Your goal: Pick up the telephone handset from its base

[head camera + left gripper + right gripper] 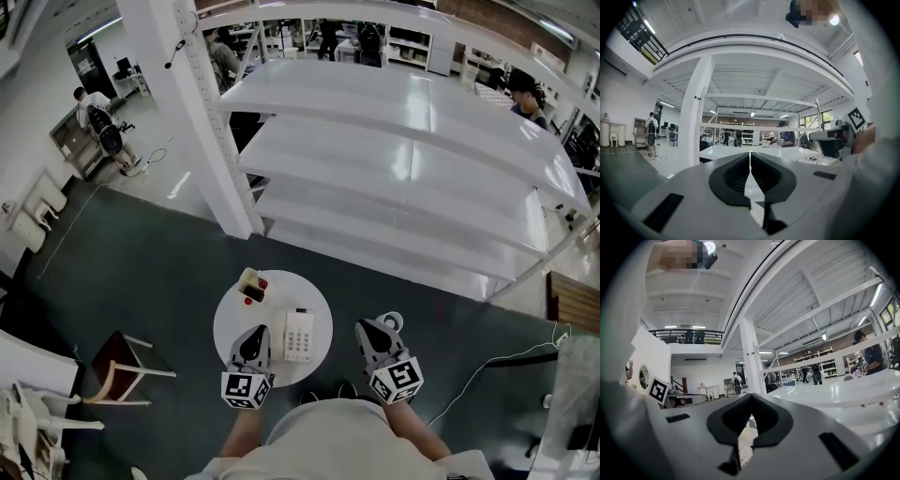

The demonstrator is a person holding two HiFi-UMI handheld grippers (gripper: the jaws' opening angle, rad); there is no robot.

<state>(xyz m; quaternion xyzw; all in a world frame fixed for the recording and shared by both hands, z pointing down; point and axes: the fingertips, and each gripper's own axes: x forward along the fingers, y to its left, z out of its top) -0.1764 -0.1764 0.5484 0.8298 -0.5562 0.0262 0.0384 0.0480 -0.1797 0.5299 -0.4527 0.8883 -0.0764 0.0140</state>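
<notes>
We hold 2 claws level by round white table [228, 314]. Left gripper [253, 336] [750, 154]: jaws closed, empty, over table, just beside telephone handset [278, 336], which lies on left side of base [299, 336]. Right gripper [367, 328] [750, 397]: closed, empty, off table's right edge. Small cream-and-red box [251, 284] sits behind phone. Chair [122, 368] stands left, white shelving [403, 159] ahead.

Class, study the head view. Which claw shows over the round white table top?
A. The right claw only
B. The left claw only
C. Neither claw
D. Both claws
B. The left claw lies within the rim of the round white table, beside the white push-button telephone, while the right claw shows against the dark floor, clear of the rim.
</notes>
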